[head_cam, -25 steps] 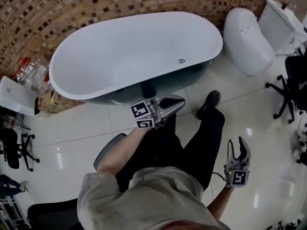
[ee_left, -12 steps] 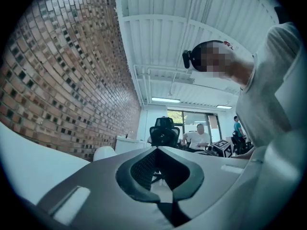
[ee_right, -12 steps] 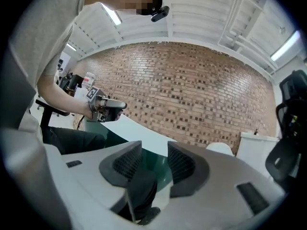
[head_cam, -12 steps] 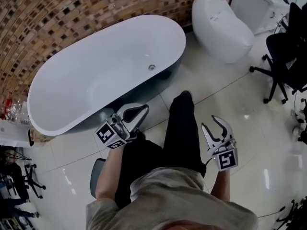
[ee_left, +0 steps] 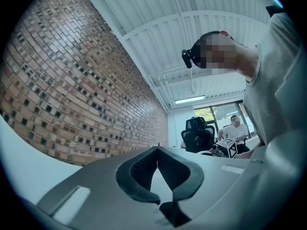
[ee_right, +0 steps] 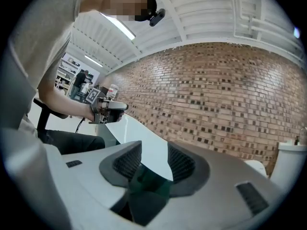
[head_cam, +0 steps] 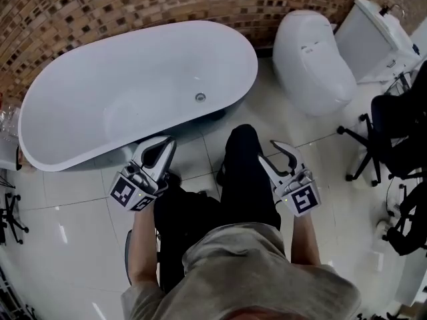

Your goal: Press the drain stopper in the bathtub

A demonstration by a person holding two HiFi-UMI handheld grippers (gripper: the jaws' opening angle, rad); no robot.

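The white oval bathtub (head_cam: 100,92) fills the upper left of the head view, under the brick wall (head_cam: 80,5). The drain stopper (head_cam: 200,97) is a small round metal disc on the tub floor, towards the tub's right end and near its lower rim. Both tools are well apart from it, outside the tub and over the tiled floor (head_cam: 73,205).

The left tool (head_cam: 162,145) is just below the tub's lower rim, pointing up and right. In the left gripper view its ribbed pads (ee_left: 144,169) meet at the tips, pressed together with nothing between them.

The right tool (head_cam: 267,151) is at centre right, beside the person's black-trousered leg (head_cam: 243,179). In its own view the jaws are spread, and only the tub's pale rim (ee_right: 153,155) shows through the gap.

A white toilet (head_cam: 313,52) stands at upper right, and a black office chair (head_cam: 393,125) is at the right edge.
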